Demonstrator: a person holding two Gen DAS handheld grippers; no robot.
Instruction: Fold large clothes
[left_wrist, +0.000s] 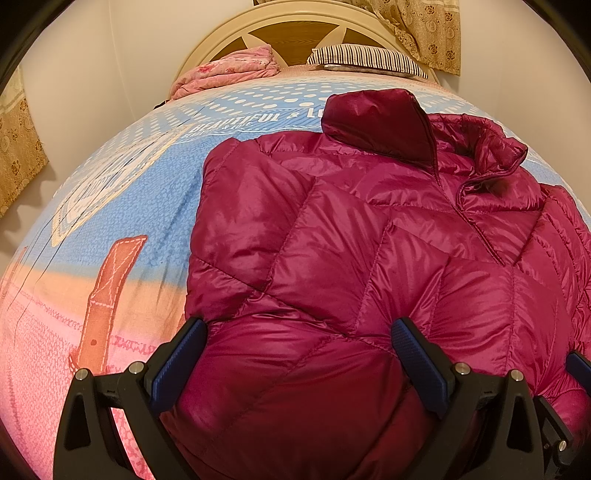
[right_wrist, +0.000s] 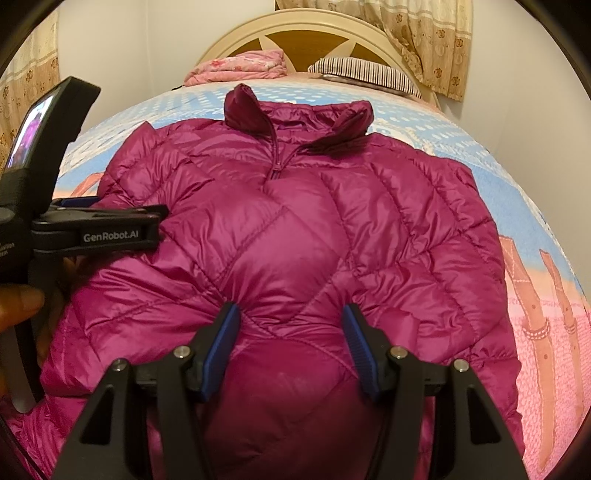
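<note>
A magenta quilted puffer jacket (left_wrist: 362, 236) lies front up on the bed, collar toward the headboard; it also shows in the right wrist view (right_wrist: 295, 221). Both sleeves look folded in over the body. My left gripper (left_wrist: 299, 332) is open, its blue pads (left_wrist: 181, 358) straddling a bulge of jacket fabric near the hem. My right gripper (right_wrist: 291, 314) is open too, pads (right_wrist: 358, 343) on either side of a puffed fold near the hem's middle. The left gripper's body (right_wrist: 99, 225) shows at the left of the right wrist view.
The bed has a blue, orange and pink printed sheet (left_wrist: 122, 206). A pink folded quilt (left_wrist: 225, 74) and a striped pillow (left_wrist: 365, 59) lie by the cream headboard (left_wrist: 295, 22). Curtains (left_wrist: 424, 29) hang at right and left. Walls flank the bed.
</note>
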